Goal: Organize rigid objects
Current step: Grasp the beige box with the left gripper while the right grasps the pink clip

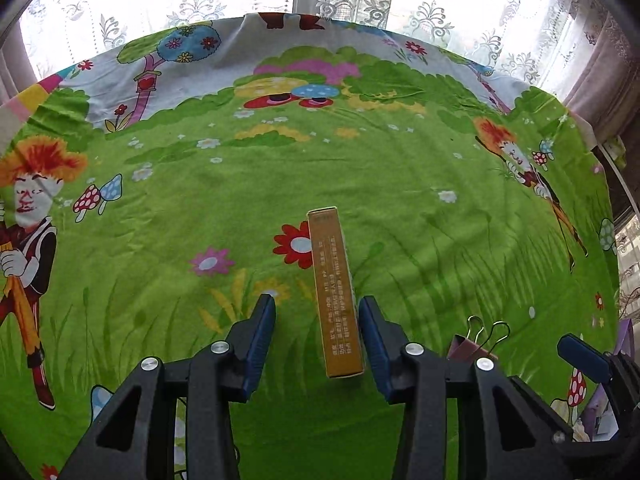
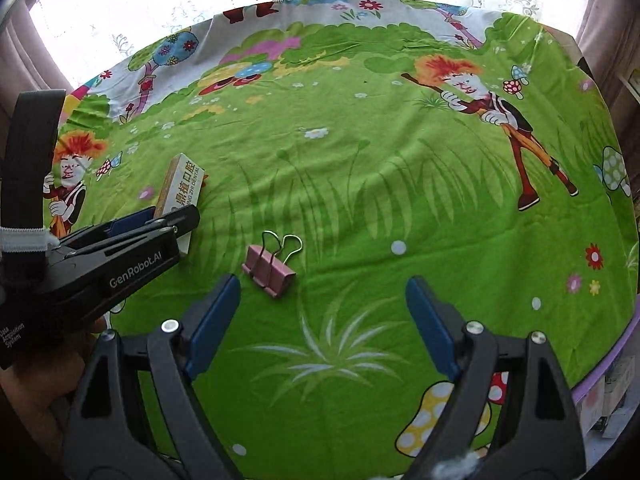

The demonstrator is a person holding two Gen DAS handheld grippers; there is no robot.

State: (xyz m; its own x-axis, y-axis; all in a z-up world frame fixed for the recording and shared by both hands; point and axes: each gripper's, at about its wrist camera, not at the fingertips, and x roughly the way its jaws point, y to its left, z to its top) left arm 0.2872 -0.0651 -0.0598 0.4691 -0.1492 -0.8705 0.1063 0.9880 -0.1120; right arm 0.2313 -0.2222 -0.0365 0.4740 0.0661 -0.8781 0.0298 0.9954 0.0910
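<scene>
Slim cardboard box stands between blue-padded left tongs.

A table draped in a bright green cartoon cloth, printed with flowers, spotted mushrooms and red-haired figures. Behind the cloth's far edge, a white lace curtain with a floral pattern, daylight pouring through. To either side of the lace, heavier mauve drapes. Strong backlight, soft creases across the cloth

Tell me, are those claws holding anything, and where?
Nothing is held. The left claw straddles the yellow box without touching; the right claw is open.
</scene>
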